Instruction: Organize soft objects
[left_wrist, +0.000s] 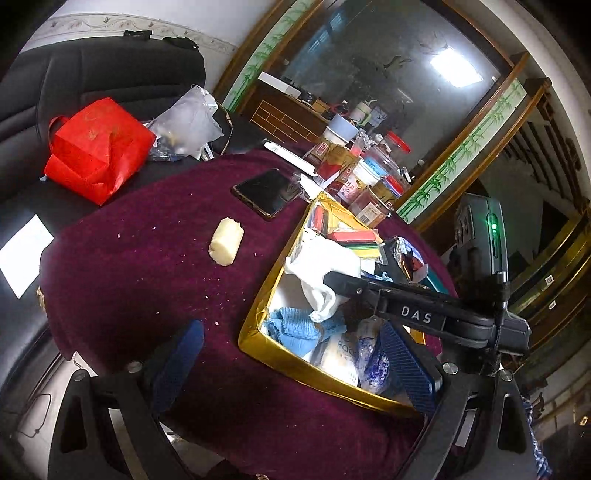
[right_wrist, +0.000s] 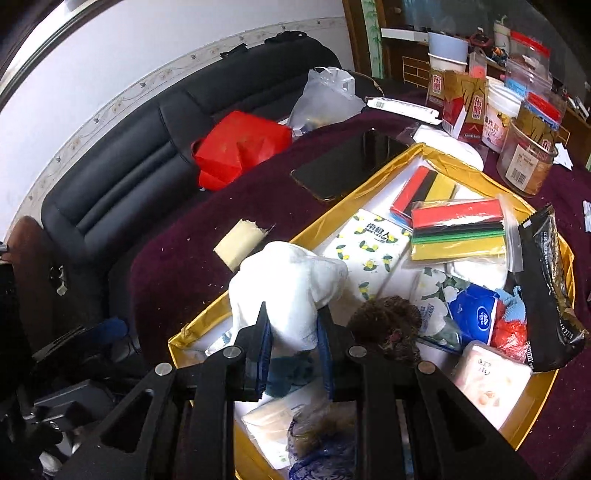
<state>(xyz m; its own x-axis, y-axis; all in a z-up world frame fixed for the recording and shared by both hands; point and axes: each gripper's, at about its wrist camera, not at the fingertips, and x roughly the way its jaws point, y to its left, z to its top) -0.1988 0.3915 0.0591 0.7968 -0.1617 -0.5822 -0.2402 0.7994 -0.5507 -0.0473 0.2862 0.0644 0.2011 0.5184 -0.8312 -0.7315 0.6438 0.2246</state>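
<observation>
Bare maroon counter (left_wrist: 147, 258) lies open left of the crowded gold box (left_wrist: 255, 328), barred only by a pale block (left_wrist: 226, 242) and a phone (left_wrist: 267, 192), with jars (right_wrist: 526, 162) crowding the far side.

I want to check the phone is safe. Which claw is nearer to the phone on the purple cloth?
Neither clearly. The left claw is open at the gold box's near corner; the right claw holds a white cloth over the box. The phone lies beyond both.

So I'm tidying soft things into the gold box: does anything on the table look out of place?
Yes. A pale foam block with a ragged, torn end lies alone on the maroon cloth, outside the gold box, with pale crumbs scattered around it.
</observation>
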